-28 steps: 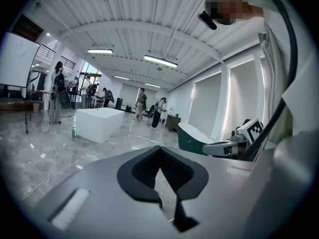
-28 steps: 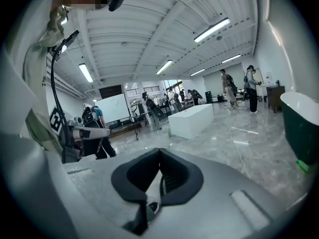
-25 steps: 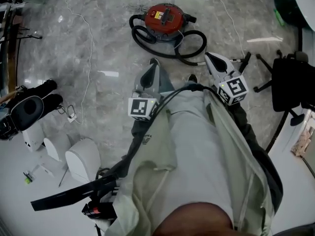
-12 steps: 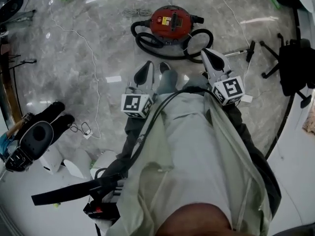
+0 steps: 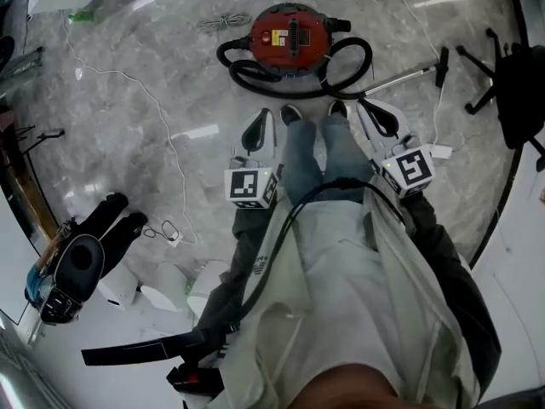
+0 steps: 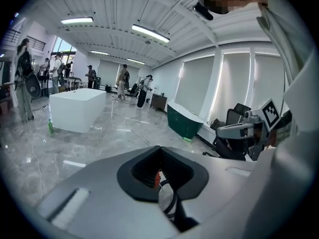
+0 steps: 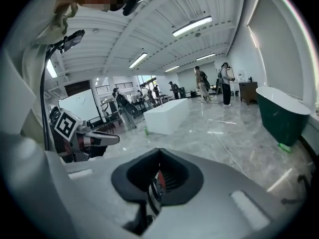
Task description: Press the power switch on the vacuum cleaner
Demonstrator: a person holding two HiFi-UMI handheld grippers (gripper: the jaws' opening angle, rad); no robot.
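Both grey plastic two-jaw grippers are carried low in front of the person. The left gripper (image 5: pixel 265 114) and the right gripper (image 5: pixel 370 107) flank the legs in blue jeans (image 5: pixel 319 156) and point forward and down at the grey marble floor (image 5: pixel 153 83). That reads as the posture of an approach, not yet a reach. Each gripper's own view shows its jaws brought together tip to tip with nothing clamped between them. This probably suits the job, since a closed pair makes one blunt point for pushing a button. The red round canister vacuum cleaner (image 5: pixel 289 37) sits on the floor just ahead of the dark shoes (image 5: pixel 291 113), near both grippers but touching neither. Its top faces up, so the controls should be reachable from above. Small labels and a dark strip show on that top, but the power switch cannot be picked out with certainty from the head view. A thick black hose (image 5: pixel 341 73) loops around the near side of the canister, and a metal wand (image 5: pixel 400 82) runs off to the right. This loop lies between the feet and the body, so the press likely calls for leaning over it and lowering one gripper well down. The left gripper looks slightly better lined up with the canister.
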